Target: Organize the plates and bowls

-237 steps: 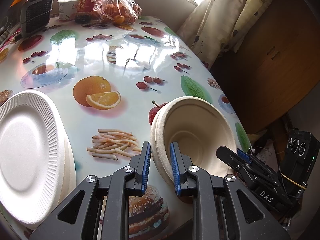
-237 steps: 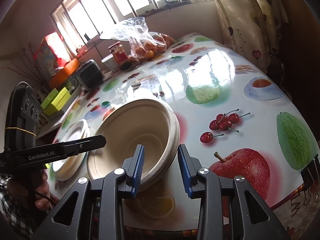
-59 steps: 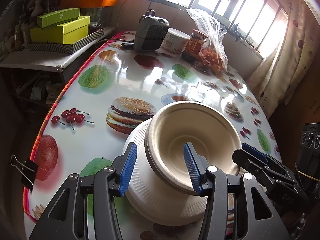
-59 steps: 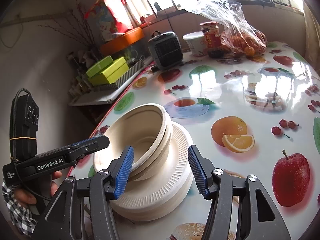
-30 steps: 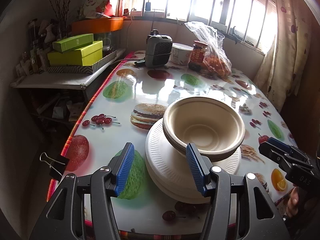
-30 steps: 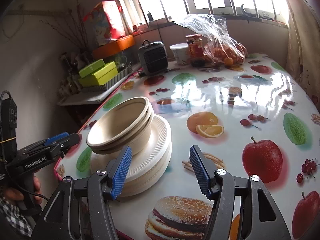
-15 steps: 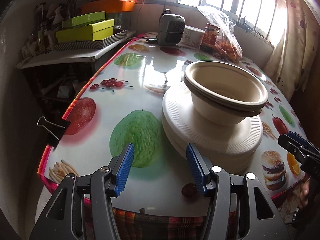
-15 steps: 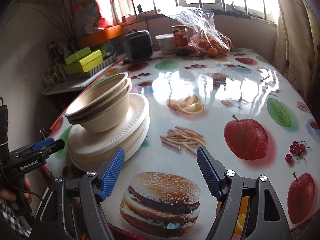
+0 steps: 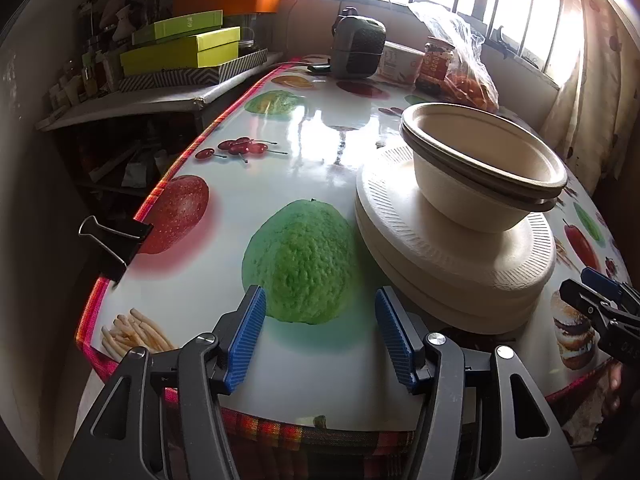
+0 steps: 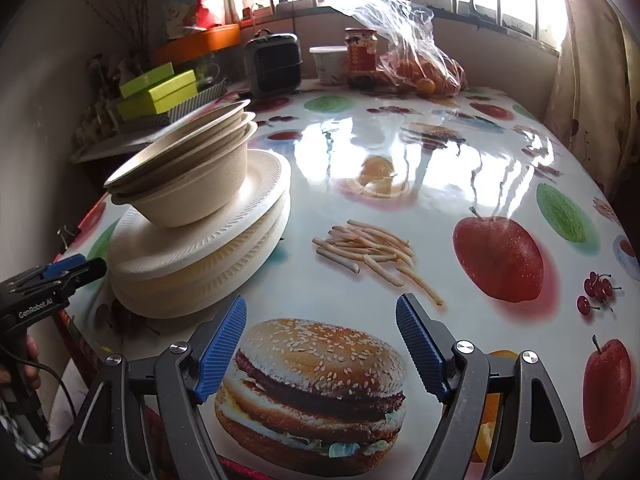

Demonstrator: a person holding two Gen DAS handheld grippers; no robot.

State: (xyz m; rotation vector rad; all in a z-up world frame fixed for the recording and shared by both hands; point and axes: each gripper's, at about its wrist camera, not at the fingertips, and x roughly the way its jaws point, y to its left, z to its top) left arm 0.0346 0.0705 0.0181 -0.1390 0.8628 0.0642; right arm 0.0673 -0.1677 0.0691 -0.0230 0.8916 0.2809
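Observation:
A stack of beige paper bowls [image 9: 480, 184] sits nested on a stack of white ribbed paper plates [image 9: 452, 256] on the fruit-print table; both show in the right wrist view, bowls [image 10: 188, 184] on plates [image 10: 208, 256]. My left gripper [image 9: 320, 336] is open and empty, low over the table's near edge, left of the plates. My right gripper [image 10: 320, 350] is open and empty over the printed burger, right of the plates. Each gripper shows at the edge of the other's view, the right one [image 9: 600, 304] and the left one [image 10: 52, 276].
At the far end stand a small grey heater [image 10: 274, 62], a white tub [image 10: 330, 64], a jar [image 10: 360, 58] and a bag of oranges [image 10: 424, 68]. Green boxes [image 9: 180, 46] sit on a side shelf. A binder clip [image 9: 112, 240] grips the table's left edge.
Both grippers have backed away from the stack and dropped lower toward the table's near edge. The bowls stay nested on the plates; both jaws stay open.

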